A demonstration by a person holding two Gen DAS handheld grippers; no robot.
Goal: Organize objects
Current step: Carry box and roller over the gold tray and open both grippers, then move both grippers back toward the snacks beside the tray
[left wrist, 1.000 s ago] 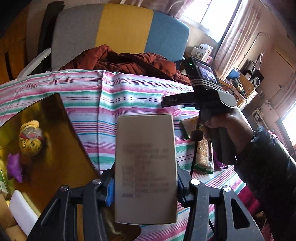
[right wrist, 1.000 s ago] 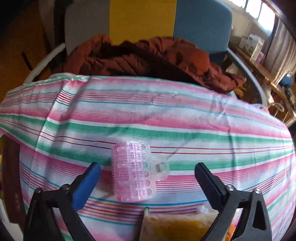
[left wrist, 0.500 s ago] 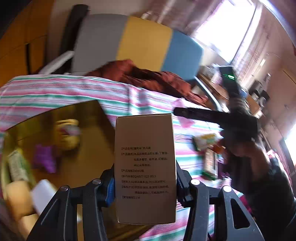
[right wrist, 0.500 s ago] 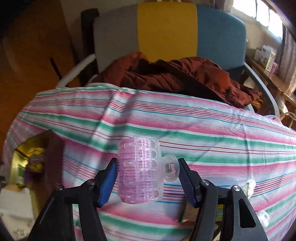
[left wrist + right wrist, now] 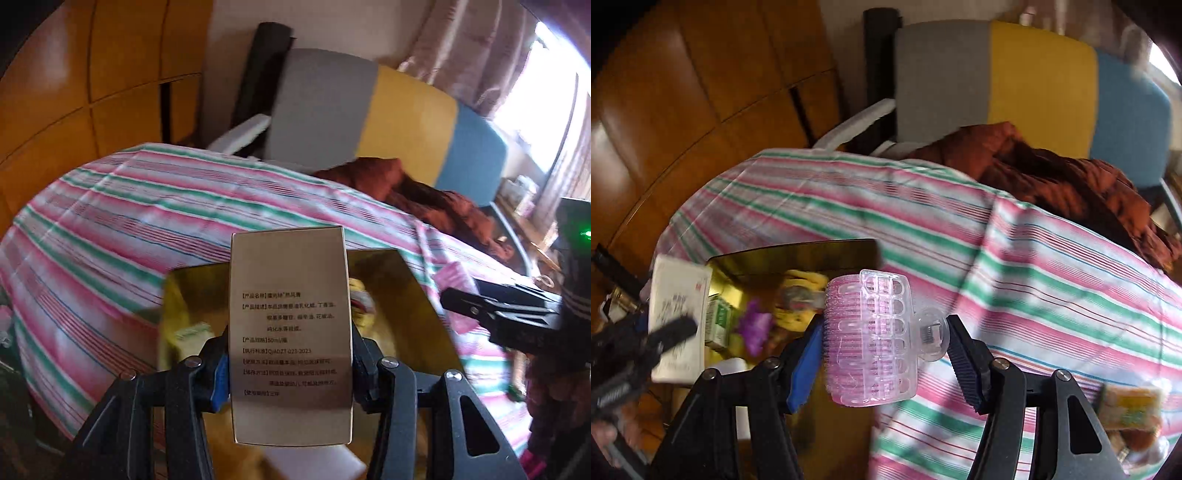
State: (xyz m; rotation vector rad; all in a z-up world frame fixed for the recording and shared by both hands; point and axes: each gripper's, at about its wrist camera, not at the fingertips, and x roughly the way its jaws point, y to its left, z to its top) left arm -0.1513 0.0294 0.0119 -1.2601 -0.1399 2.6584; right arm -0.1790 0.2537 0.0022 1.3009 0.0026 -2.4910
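Two wrist fisheyes, both angled down over the striped desk

Each camera sits close behind its own tool, facing the far tri-colour chair (image 5: 388,122). Both views share the striped cloth (image 5: 1015,266), the open golden box (image 5: 413,295) and the chair; the left view catches the right tool (image 5: 498,314) at its right edge.
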